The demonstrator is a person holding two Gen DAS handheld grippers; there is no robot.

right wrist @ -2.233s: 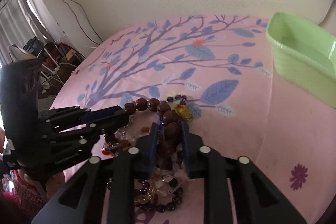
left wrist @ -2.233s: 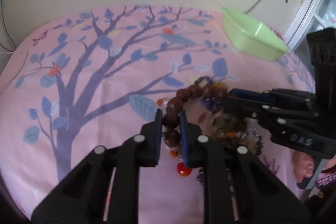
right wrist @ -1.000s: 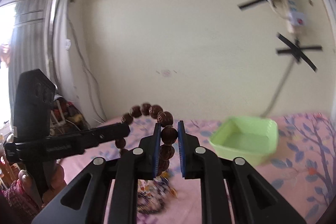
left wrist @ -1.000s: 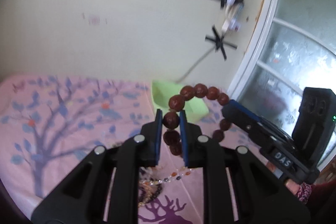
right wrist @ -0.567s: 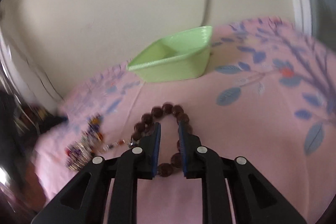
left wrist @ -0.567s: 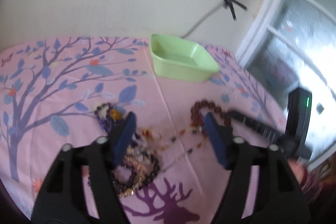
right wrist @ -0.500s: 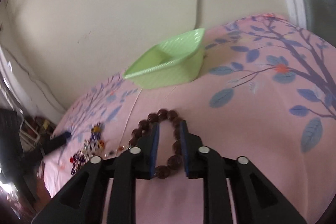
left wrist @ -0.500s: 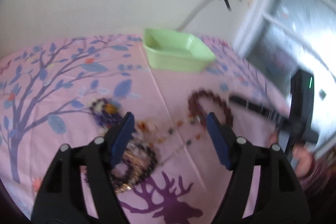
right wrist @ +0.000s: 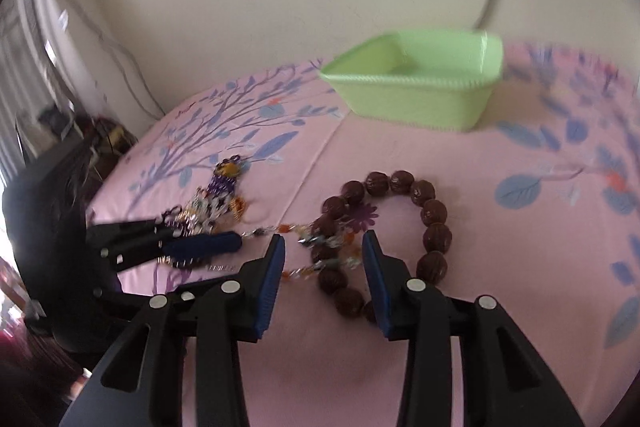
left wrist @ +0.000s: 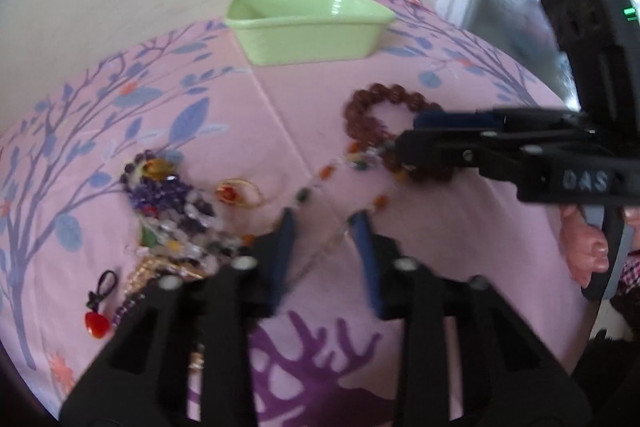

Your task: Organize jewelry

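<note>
Both grippers read as spread and empty from where I sit. Right gripper [right wrist: 323, 255] hangs with its blue pads wide apart just over the near-left arc of the brown bead bracelet [right wrist: 434, 211], pinching nothing; left gripper [left wrist: 326, 227] is likewise open, straddling a thin multicoloured bead chain [left wrist: 326, 173] without closing on it.

That bracelet lies flat on the pink tree-print cloth [right wrist: 520, 155] as an open loop, directly ahead of the right gripper, and the green plastic tub [right wrist: 416, 95] sits further along that same line, well apart from the beads. The thin chain runs on a diagonal from the tangled pile of jewellery [left wrist: 172, 211] up to the bracelet and crosses its near edge, seemingly snagged among the beads there.

I judge the right hand far the nearer to the bracelet, the left the nearer to the pile. Lifting the loop toward the tub would probably drag the chain along unless that strand is freed.
</note>
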